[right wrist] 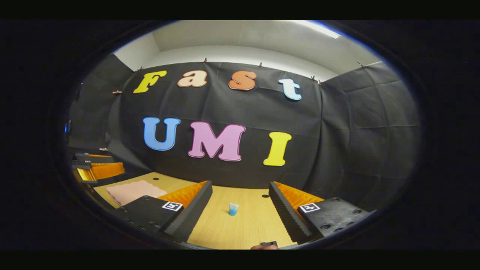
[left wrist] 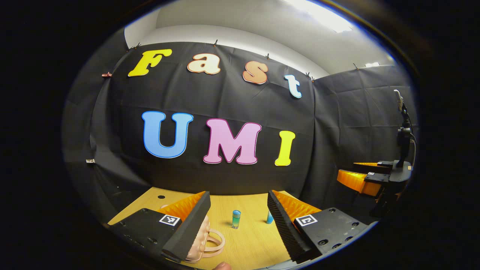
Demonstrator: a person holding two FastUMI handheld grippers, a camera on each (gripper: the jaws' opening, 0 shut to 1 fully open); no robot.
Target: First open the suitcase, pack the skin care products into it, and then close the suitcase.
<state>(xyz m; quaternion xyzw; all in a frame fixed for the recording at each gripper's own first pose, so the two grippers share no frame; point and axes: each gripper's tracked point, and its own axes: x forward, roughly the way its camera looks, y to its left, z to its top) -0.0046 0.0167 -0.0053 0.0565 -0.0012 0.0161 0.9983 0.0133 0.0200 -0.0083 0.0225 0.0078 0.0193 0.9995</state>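
**Both claws wide open, pink suitcase shut on the worktop**

Going left to right in the left gripper view: the left claw (left wrist: 238,213) has its fingers spread wide with nothing between them, held above the wooden worktop (left wrist: 247,243). Half tucked behind its left finger is the little pink suitcase (left wrist: 204,234), lying flat and closed as far as I can tell, with its looped handle sticking out toward the middle of the worktop. Further back, in the gap between the fingers, a small bottle with a teal cap (left wrist: 236,219) stands upright. Just to the right of that, a blue tube (left wrist: 269,217) peeks out right against the inner edge of the right finger, partly hidden by it. Way over on the right edge, off the worktop, you can see the right claw (left wrist: 356,173) hanging in the air, also looking open.

In the right gripper view: far left is the left claw (right wrist: 98,165), floating above the worktop edge. Below it sits the suitcase (right wrist: 129,191), flat on the worktop (right wrist: 240,228), partly covered by the near finger. Then the right claw (right wrist: 240,210), jaws apart and holding nothing. Between its fingers, further back, the blue tube (right wrist: 233,209) stands upright on its own, well apart from the suitcase.
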